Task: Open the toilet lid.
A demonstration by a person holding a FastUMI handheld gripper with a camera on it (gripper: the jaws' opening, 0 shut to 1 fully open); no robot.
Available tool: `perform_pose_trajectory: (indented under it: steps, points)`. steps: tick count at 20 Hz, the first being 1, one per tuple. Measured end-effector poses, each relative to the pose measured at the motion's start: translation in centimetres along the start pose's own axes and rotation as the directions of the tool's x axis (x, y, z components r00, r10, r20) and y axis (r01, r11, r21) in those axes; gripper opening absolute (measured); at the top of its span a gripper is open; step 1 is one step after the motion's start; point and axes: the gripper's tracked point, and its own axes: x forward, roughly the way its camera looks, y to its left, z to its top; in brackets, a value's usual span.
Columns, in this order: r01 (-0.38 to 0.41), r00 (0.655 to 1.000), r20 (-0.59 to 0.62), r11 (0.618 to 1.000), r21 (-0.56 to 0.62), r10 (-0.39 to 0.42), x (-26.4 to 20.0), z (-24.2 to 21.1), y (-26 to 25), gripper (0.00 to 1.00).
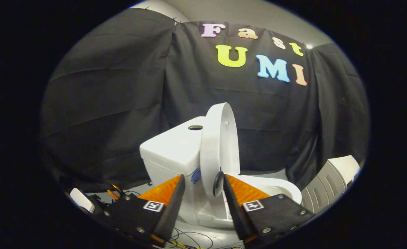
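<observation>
My gripper (201, 183) is open and holds nothing. The toilet lid (219, 145) stands up against the tank (172, 148), just ahead of my fingers. If I bump it, I think it could fall shut.

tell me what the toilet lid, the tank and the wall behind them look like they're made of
Toilet lid, raised upright between the open fingers of the hand-held gripper: probably smooth, glossy white plastic, going by its thin rim.
Tank: white with a soft sheen, ceramic or plastic; can't tell.
Wall: matte black cloth, with folds and creases.
</observation>
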Motion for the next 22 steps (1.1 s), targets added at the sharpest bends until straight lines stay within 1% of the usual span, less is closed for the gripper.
perform_pose_trajectory:
  steps: [1,3,8,13,15,17,22]
  points:
    - [-0.018,1.000,0.018,1.000,0.007,0.018,-0.7,0.8,0.0,0.87]
    - [-0.041,0.997,0.066,0.999,0.024,0.039,-2.6,2.6,-0.8,0.94]
    - [-0.081,0.979,0.192,0.994,0.067,0.066,-6.1,7.6,-5.3,0.95]
    - [-0.075,0.966,0.255,0.994,0.084,0.051,-8.5,10.8,-13.3,0.94]
    - [-0.043,0.956,0.292,0.996,0.074,0.020,-9.6,12.3,-17.4,0.95]
    - [0.000,0.951,0.308,0.998,0.066,-0.020,-10.3,12.7,-22.0,0.95]
    - [0.072,0.932,0.353,0.997,0.035,-0.080,-12.4,14.0,-31.1,0.94]
